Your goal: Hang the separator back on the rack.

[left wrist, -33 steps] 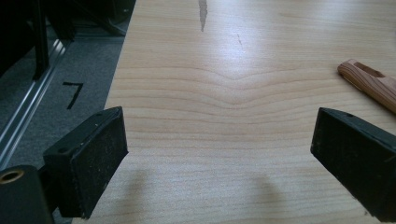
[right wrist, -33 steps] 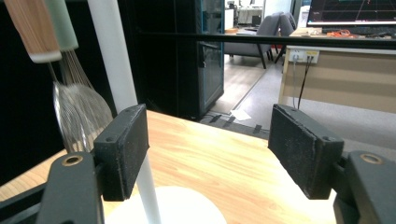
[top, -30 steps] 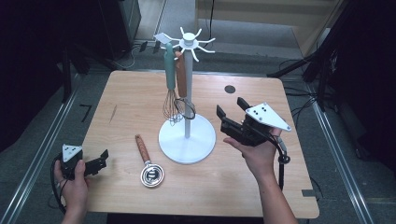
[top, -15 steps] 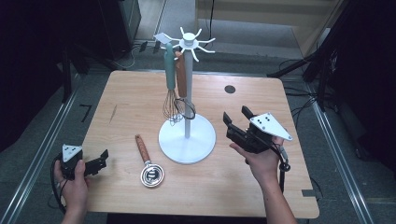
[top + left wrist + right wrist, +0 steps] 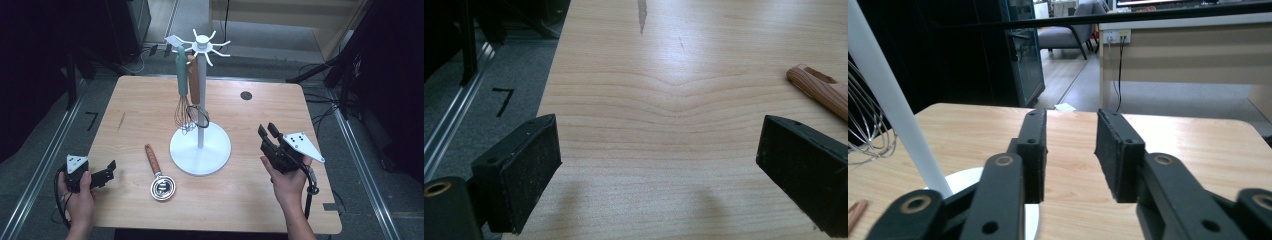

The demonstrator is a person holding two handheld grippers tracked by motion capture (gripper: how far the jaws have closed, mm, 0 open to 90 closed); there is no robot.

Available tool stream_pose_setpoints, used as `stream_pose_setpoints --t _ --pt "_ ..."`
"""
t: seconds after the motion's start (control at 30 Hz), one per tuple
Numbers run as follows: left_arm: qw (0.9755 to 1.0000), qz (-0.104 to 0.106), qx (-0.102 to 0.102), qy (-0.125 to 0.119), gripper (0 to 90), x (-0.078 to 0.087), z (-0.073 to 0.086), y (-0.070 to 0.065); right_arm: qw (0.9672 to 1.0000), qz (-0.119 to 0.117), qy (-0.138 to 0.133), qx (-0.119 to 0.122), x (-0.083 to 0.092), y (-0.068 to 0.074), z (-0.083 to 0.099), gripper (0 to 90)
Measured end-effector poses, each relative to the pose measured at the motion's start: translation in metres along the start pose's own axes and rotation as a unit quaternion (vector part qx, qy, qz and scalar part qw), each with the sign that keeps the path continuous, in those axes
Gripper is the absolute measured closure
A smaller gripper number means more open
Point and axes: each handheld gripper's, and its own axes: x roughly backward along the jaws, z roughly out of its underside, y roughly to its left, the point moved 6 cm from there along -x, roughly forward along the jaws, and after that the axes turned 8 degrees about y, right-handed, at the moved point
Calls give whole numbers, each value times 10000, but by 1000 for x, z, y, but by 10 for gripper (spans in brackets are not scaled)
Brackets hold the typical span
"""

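Note:
A white utensil stand rises from a round base at the table's middle. From its top hooks hang a teal-handled whisk and a brown-handled utensil. A wooden-handled metal utensil lies flat to the left of the base. My left gripper rests at the table's near left corner, wide open over bare wood, with the wooden handle off to its right. My right gripper hovers right of the stand; its jaws have just been closing and stand a narrow gap apart with nothing between them.
The stand's pole and whisk wires show at the left of the right gripper view. A dark round hole marks the table's far right. Metal rails and cables run along the floor on both sides of the table.
The right gripper has sunk and drawn back toward the near edge, and its jaws have narrowed from wide apart to a small gap. The left gripper has stayed put.

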Motion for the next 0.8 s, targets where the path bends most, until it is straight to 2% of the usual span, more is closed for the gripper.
stream_pose_setpoints --t 0.1,0.2,0.3,0.37,0.4,0.47,0.53,0.57,0.67,0.73,0.8 --pt "10000 -3 -1 3 41 0 0 0 9998 169 39 51 1 -6 5 698" --pt "10000 -61 -4 10 42 0 0 0 10000 -13 78 43 1 -8 11 728" --pt "9999 -140 -57 16 52 0 0 -1 9998 -66 98 130 2 -8 17 747" --pt "9999 -154 -51 20 61 0 0 -1 9995 -61 220 196 5 -9 22 747" --pt "9999 -153 -35 32 61 0 0 0 9991 -76 325 268 6 -9 25 742" --pt "9999 -146 2 37 63 0 0 0 9967 -64 562 589 9 -9 31 739" --pt "9999 -149 2 40 66 0 0 0 9948 91 551 851 13 -10 37 705" --pt "9999 -149 3 37 66 0 0 0 9952 49 498 840 14 -10 39 681" --pt "9999 -110 -59 32 68 1 1 -1 9953 -12 569 789 13 -11 48 633" --pt "9999 -64 -106 27 69 1 2 -4 9953 -68 592 768 12 -10 54 647" --pt "9999 -13 -137 54 75 1 2 -7 9968 -164 534 578 11 -8 59 641"
